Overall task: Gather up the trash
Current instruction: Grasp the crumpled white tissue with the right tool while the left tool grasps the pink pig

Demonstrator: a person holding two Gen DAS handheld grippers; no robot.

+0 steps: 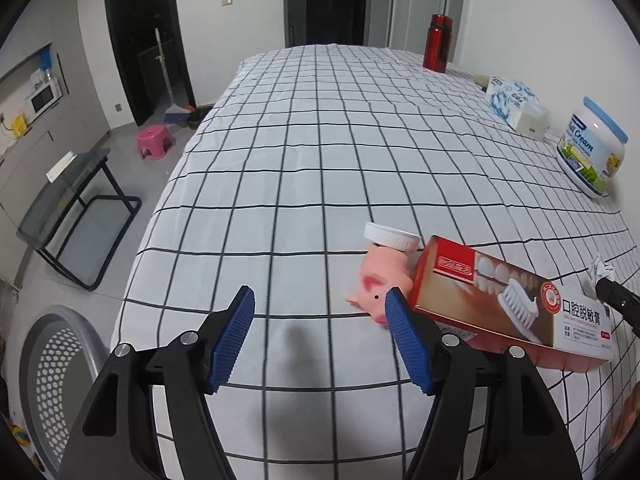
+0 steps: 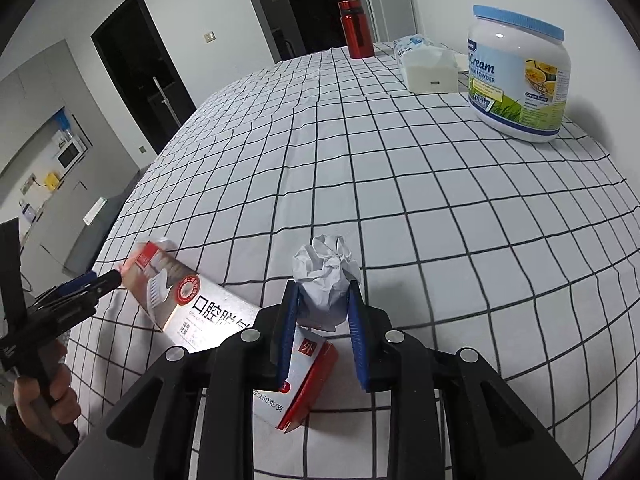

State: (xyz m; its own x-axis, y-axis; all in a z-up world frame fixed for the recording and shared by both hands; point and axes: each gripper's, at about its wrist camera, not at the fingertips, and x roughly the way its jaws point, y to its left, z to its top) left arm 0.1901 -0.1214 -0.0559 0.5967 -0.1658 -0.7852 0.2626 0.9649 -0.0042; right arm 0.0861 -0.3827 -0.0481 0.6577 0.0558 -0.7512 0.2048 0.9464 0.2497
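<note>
Toothpaste box [image 1: 508,304] on table [image 1: 320,152], pig toy [image 1: 380,280] behind it

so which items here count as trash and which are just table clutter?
Trash job:
- crumpled paper ball, clamped in the right hand-held gripper
- perforated bin on the floor

Likely clutter:
- toothpaste box
- pink pig toy
- milk powder jar
- red flask
- tissue pack

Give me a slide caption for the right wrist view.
Right gripper clamps crumpled paper above the toothpaste box.
</note>
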